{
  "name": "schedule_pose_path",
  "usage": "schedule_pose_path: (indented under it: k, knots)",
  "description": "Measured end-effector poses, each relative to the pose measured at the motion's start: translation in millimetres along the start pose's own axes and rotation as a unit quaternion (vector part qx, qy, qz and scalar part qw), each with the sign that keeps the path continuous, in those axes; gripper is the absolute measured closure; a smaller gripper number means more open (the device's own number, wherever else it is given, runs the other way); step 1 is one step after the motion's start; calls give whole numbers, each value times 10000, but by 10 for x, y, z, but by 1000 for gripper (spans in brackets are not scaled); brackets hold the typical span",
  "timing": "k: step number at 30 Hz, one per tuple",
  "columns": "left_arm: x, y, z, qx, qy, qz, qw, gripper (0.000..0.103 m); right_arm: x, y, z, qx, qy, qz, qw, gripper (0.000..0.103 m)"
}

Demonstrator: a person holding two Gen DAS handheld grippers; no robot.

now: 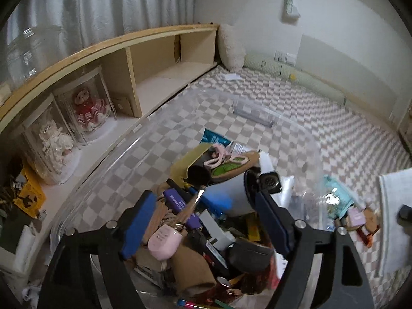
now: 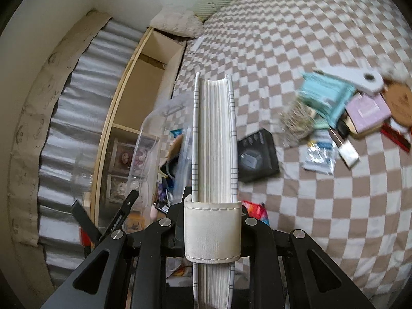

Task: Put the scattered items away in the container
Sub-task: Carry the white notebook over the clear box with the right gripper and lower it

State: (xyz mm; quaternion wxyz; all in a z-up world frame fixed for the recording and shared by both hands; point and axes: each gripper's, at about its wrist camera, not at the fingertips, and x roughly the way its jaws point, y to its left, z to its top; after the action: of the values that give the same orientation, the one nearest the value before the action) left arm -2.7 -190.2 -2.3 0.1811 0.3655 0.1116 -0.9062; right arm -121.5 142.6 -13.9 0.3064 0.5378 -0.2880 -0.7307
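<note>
My left gripper (image 1: 203, 213) is open above a clear plastic container (image 1: 123, 154) piled with small items: a pink charger (image 1: 164, 242), a purple pen (image 1: 180, 206), a white cylinder (image 1: 229, 193) and a smartwatch (image 1: 269, 181). Nothing sits between its blue pads (image 1: 139, 221). My right gripper (image 2: 213, 206) is shut on a white notebook (image 2: 213, 134) with a strap closure, held edge-on. The container (image 2: 154, 139) shows to its left. A black box (image 2: 257, 154) and a pile of scattered items (image 2: 342, 113) lie on the checkered bedspread.
A wooden shelf (image 1: 144, 59) with two dolls in clear cases (image 1: 67, 126) runs along the left under grey curtains. Pillows (image 1: 231, 49) lie at the far end of the bed. More loose items (image 1: 355, 213) lie right of the container.
</note>
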Motion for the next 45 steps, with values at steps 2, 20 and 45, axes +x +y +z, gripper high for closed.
schedule_pose_path:
  k: [2,20,45]
  knots:
    - [-45,4,5,-57,-51,-66,9999,19,32,178,89,-166,-74,5,9998,81]
    - [10,-253,-30,341,-27,-122,9993,19,739,1276,571,-2020,-892,346,9747,81]
    - [233,-396,-119,658,297,-65,9974,19,1937,1505,453,-4921,-1119,-1217,8547,81]
